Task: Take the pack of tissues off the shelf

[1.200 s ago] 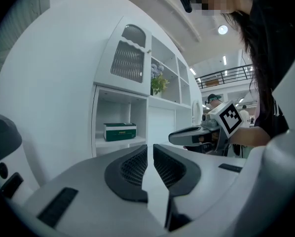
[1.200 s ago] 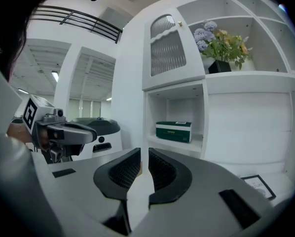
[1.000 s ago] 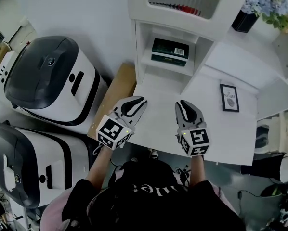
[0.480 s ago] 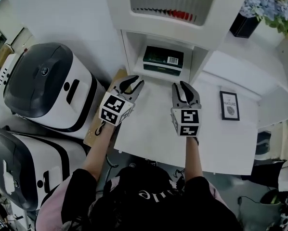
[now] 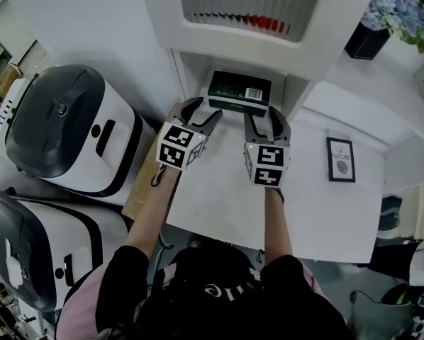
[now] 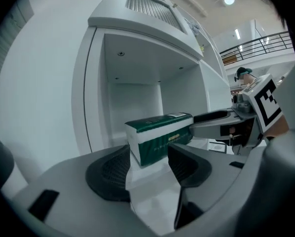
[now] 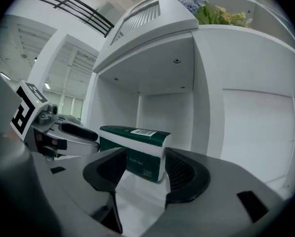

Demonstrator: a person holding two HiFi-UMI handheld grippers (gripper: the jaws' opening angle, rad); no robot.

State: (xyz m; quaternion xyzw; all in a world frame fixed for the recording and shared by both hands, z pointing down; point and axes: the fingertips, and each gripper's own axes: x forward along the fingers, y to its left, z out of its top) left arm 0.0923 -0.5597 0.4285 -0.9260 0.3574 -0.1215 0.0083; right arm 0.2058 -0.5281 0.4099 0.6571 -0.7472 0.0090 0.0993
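A dark green pack of tissues (image 5: 239,92) with a white barcode label lies flat in a low white shelf compartment (image 5: 186,73). Both grippers hover at the compartment's mouth, just short of the pack. My left gripper (image 5: 201,113) faces the pack's left end and my right gripper (image 5: 263,121) its right end. The jaws of both are opening, wide apart, with nothing pressed between them. Past my left gripper (image 6: 147,166) the pack (image 6: 160,135) sits just beyond the tips. My right gripper (image 7: 140,171) likewise has the pack (image 7: 135,147) just ahead.
Two big white-and-black machines (image 5: 63,119) (image 5: 42,246) stand at the left, with a brown cardboard box (image 5: 144,190) beside the white cabinet top (image 5: 219,197). A framed picture (image 5: 341,159) lies at the right. A black vase of flowers (image 5: 368,37) stands at the far right.
Both grippers have moved forward from over the cabinet top to the compartment's mouth. Their jaws were shut and now stand wide apart.
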